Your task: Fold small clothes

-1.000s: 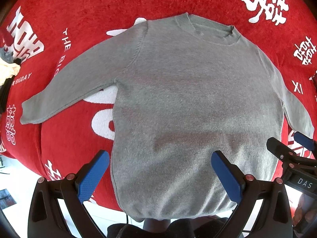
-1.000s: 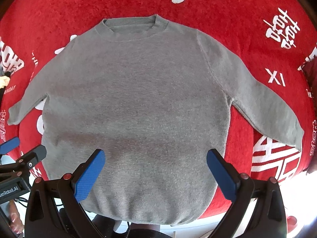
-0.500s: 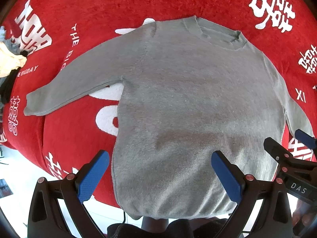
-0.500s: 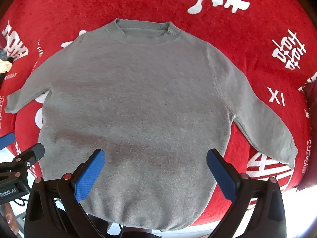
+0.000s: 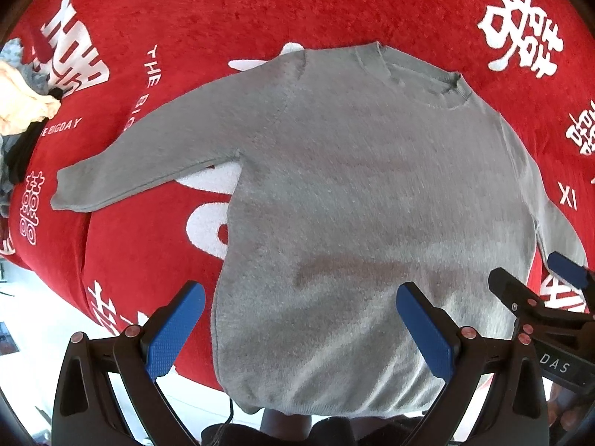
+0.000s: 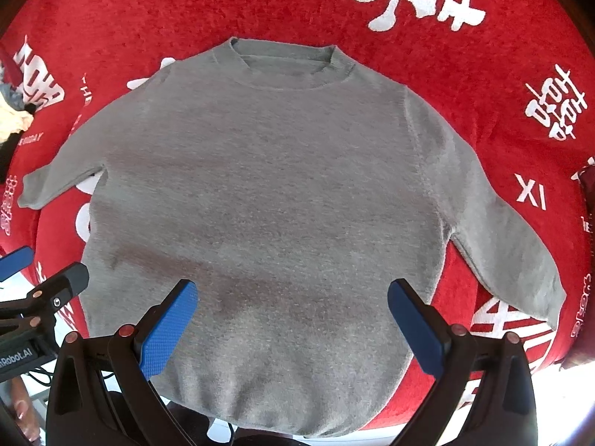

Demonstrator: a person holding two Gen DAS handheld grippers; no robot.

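A grey long-sleeved sweater (image 5: pixel 372 186) (image 6: pixel 267 193) lies flat, collar away from me, on a red cloth (image 5: pixel 260 7) (image 6: pixel 148 11) with white lettering. Both sleeves spread outward, and its hem hangs over the near edge. My left gripper (image 5: pixel 301 312) hovers open above the lower left of the sweater, holding nothing. Over the lower middle of the sweater, my right gripper (image 6: pixel 293 308) is open too and empty. Each gripper shows at the side of the other's view, the right gripper (image 5: pixel 535 297) at the right, the left gripper (image 6: pixel 48 290) at the left.
A pile of pale yellow, grey and black clothes (image 5: pixel 22 111) (image 6: pixel 11 119) sits at the far left on the red cloth. The near edge of the cloth drops to a bright floor (image 5: pixel 33 316). A dark red thing (image 6: pixel 587 186) shows at the right edge.
Both grippers have drawn back and risen a little, so the sweater looks smaller and sits lower in both views. The sweater itself has not moved, and both grippers stay open.
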